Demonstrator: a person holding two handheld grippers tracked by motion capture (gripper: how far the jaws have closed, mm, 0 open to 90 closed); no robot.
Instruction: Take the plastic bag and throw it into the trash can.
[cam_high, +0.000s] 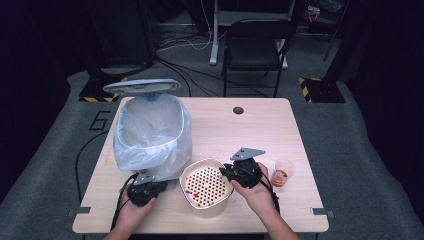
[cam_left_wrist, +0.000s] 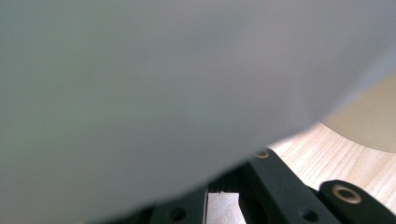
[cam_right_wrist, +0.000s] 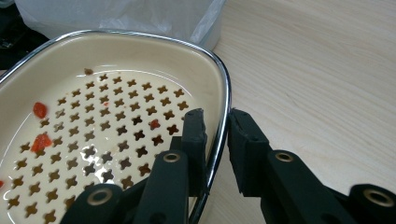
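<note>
Dark floor with trailing cables and a black chair lie behind the pale wooden counter. Near its front edge stands a cream strainer bowl with a perforated insert carrying a few red scraps. A bin lined with a clear bag, its lid raised, stands toward the counter's left edge, and a small plastic cup with reddish liquid sits near the right edge.

The right claw straddles the bowl's metal rim, one jaw inside and one outside. The jaws are narrowly parted and look to be just pinching the rim, though a firm clamp cannot be confirmed. The left claw rests at the foot of the bin; in the left gripper view the white bag blocks its tips, so I cannot tell how far open it is.

The step looks like gripping the bowl to tip the scraps into the bin. To do it well, close fully on the rim before lifting, keep the bowl level until it is over the bag, and steady the bin with the left claw.

A large "6" is marked on the floor off the counter's left edge; no brand is readable.
</note>
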